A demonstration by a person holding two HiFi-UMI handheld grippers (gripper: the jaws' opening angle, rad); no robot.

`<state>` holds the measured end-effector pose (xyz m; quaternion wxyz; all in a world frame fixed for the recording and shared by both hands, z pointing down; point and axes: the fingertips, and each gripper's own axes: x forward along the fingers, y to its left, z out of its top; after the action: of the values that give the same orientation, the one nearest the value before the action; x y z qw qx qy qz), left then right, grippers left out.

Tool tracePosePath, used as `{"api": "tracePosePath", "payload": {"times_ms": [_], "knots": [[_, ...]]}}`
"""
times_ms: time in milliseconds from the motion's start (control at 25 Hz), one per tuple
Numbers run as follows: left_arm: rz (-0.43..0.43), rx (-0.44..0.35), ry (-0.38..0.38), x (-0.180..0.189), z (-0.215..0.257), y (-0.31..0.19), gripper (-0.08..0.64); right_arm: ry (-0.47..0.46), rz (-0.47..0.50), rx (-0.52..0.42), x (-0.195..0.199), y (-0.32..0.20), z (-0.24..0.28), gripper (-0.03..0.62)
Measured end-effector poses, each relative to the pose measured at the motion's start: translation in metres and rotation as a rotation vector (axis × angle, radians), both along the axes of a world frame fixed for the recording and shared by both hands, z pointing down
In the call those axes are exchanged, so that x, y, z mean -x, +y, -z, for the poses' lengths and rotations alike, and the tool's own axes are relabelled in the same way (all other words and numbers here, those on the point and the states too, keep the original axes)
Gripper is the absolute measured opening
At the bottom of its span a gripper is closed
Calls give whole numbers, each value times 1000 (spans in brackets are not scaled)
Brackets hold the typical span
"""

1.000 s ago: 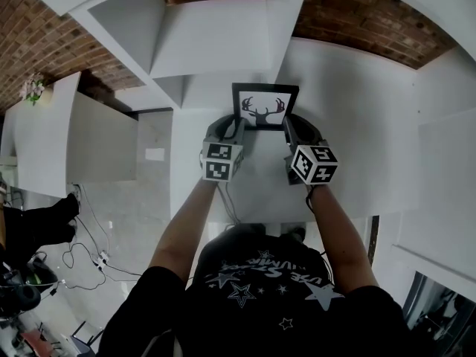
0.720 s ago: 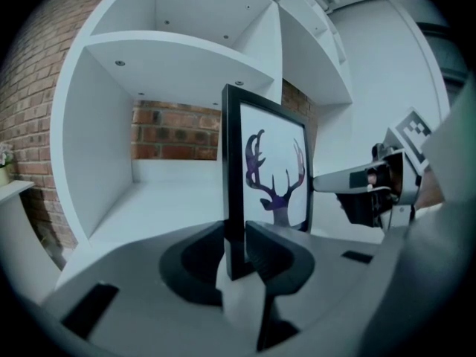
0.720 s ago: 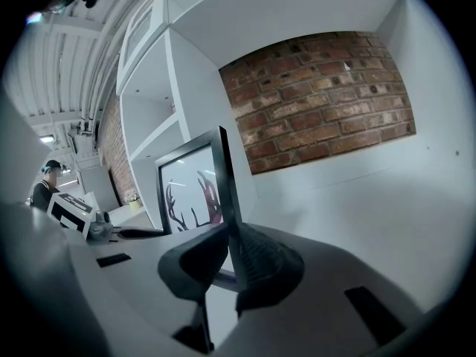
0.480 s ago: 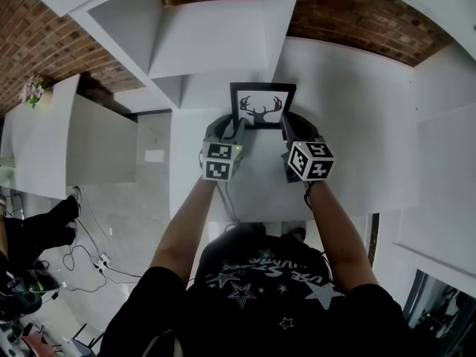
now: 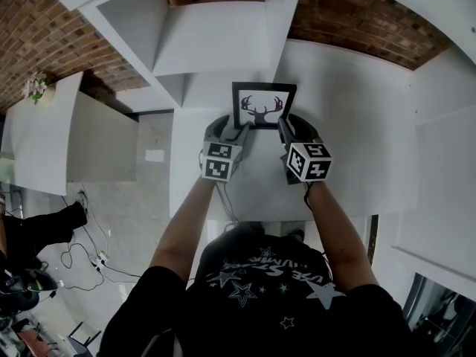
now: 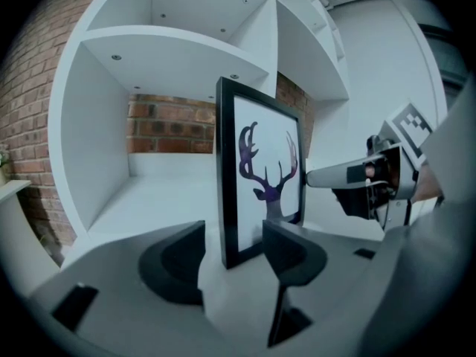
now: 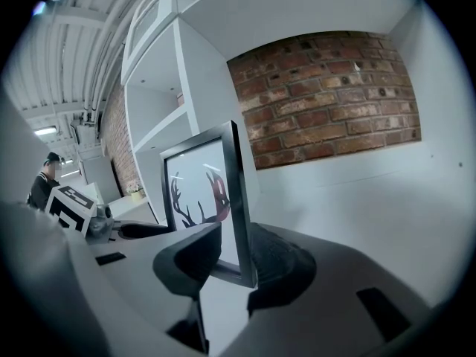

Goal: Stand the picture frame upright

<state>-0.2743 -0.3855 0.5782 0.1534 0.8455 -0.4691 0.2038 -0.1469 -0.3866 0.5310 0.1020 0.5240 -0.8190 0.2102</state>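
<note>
A: Where do we have the black-framed picture with the deer-antler silhouette [image 5: 264, 105]?

B: Upright on its lower edge, on the white flat surface [image 5: 253, 195], just in front of the white open shelving unit [image 5: 212, 39]. Print side faces us. Red brick wall [image 5: 357, 17] shows behind the shelves.

A: Left gripper [image 5: 239, 129]?

B: Released. Its jaws have just been opening and now stand wide apart. The picture's lower left corner sits between them. In the left gripper view we see a clear strip of white between the outer pad and the black edge. The inner pad overlaps the glass side in that view, and we see no squeeze on it.

A: Right gripper [image 5: 285, 128]?

B: Also let go. Its jaws have just been opening too. The lower right corner is between them. The gap is tighter than on the left, with both pads just beside the frame edge. We can't rule out a light touch at the back pad, but we see no clamp.

A: So nothing's holding it?

B: Correct, it stands on its own base. We have one gripper at each lower corner, both angled slightly down at it. The black-and-white marker cubes [image 5: 221, 161] are toward us and the forearms run back to our torso.

A: Any lean?

B: None we can make out. The side edges look vertical in both gripper views.
</note>
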Motion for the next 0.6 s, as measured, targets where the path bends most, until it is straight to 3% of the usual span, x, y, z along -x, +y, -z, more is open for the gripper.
{"api": "tracePosePath", "payload": {"times_ms": [600], "knots": [[119,3,17,11,13,38,227,-1,11,-18,-30,24,12,114]]}}
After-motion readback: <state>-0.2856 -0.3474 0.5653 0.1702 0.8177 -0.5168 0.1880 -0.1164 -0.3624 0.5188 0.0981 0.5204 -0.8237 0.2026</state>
